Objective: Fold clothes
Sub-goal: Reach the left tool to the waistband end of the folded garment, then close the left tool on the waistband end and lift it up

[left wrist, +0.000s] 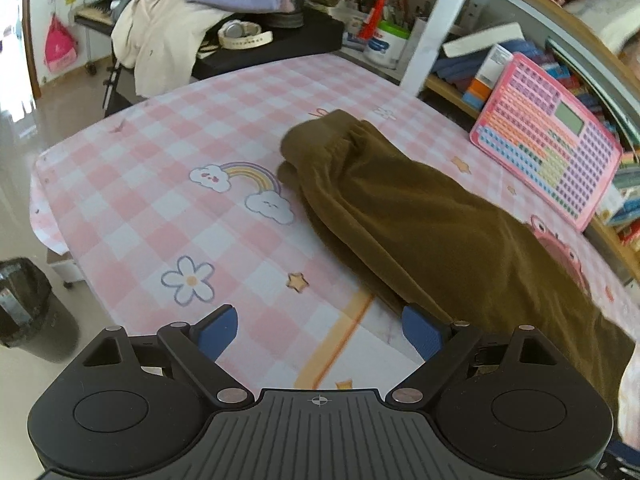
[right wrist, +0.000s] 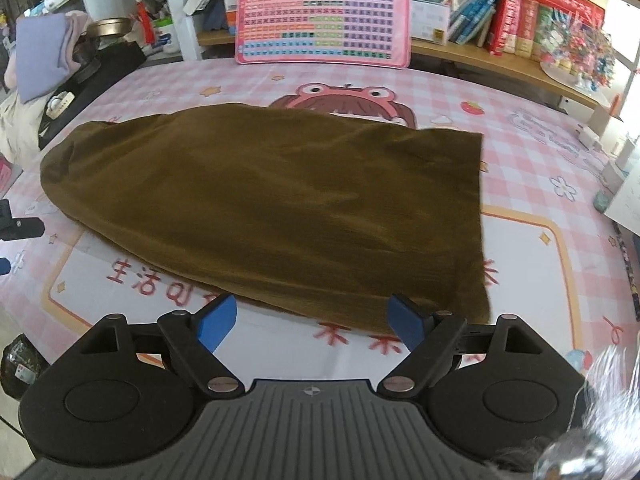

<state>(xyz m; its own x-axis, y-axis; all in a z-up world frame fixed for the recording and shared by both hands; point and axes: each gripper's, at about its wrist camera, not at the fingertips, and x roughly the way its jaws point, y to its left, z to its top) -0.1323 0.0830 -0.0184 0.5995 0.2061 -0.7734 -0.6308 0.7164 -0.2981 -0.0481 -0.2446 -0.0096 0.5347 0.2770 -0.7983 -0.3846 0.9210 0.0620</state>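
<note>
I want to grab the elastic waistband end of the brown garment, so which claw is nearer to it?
Left. The left claw hovers open beside the brown garment, looking toward the waistband end. The right claw sits open at the opposite straight hem.

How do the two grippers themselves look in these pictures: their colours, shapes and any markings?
Both look alike. The left gripper and the right gripper have a black body with two round discs, a grey ribbed plate bearing a small crosshair mark, black linkage arms with silver pins, and blue pads on the fingers. No cables or sleeves are visible.
</note>
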